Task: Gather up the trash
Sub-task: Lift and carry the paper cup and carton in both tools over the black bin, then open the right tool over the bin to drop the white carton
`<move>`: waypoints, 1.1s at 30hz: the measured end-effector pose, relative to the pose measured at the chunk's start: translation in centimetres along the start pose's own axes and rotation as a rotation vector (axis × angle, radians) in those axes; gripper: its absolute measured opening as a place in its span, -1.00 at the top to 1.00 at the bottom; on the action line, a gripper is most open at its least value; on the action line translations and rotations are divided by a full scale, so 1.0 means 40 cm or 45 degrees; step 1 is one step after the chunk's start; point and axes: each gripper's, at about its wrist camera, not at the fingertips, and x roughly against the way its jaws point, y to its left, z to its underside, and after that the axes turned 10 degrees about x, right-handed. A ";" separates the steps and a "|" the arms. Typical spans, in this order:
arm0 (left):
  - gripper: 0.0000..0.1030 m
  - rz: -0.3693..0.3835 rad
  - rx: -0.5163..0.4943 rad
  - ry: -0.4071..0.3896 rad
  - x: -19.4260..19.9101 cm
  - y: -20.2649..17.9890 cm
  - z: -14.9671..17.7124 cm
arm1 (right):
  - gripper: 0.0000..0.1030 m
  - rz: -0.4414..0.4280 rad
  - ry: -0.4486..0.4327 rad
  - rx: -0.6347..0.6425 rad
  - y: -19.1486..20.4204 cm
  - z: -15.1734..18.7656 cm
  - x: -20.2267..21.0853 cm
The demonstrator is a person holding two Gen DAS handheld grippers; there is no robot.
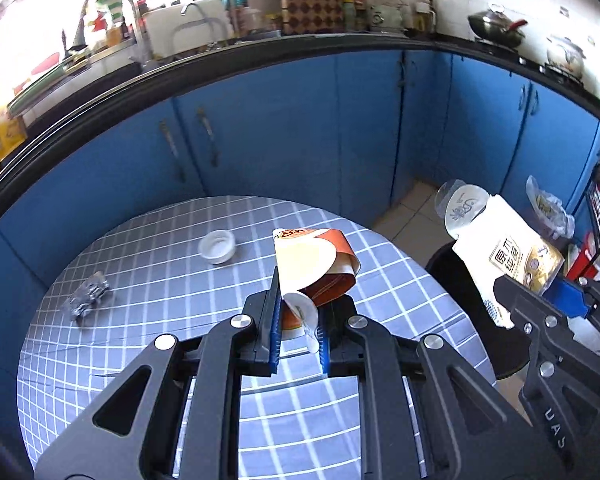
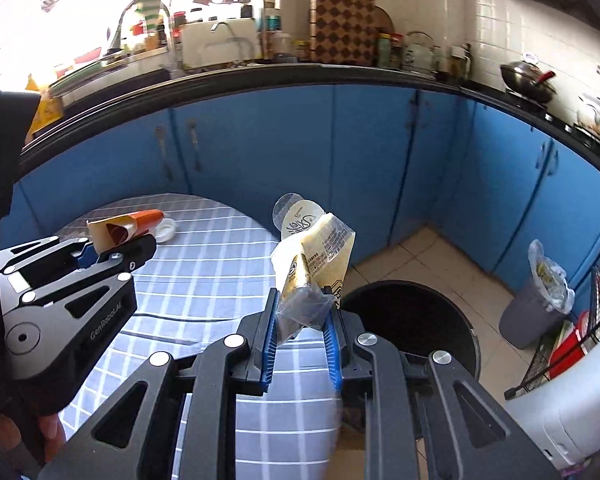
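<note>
In hand: our left gripper (image 1: 298, 320), jaws nearly closed, pinches an orange carton (image 1: 314, 260) above the table (image 1: 160, 280); our right gripper (image 2: 302, 332), jaws nearly closed, clamps a white-gold wrapper (image 2: 314, 256) at the table edge, near the black bin (image 2: 416, 320). Outstanding on the cloth: white cap (image 1: 217, 246), foil scrap (image 1: 88, 294). We judge collection about half done; nothing yet dropped.
</note>
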 end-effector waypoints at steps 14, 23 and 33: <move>0.70 0.020 -0.076 0.033 -0.058 -0.113 0.012 | 0.61 0.064 0.015 -0.069 -0.108 0.031 -0.034; 0.70 0.047 -0.104 0.031 -0.074 -0.167 -0.001 | 0.58 0.104 0.012 -0.093 -0.151 0.038 -0.044; 0.69 0.057 -0.108 0.023 -0.094 -0.191 -0.023 | -0.51 0.156 0.012 -0.099 -0.178 0.035 -0.061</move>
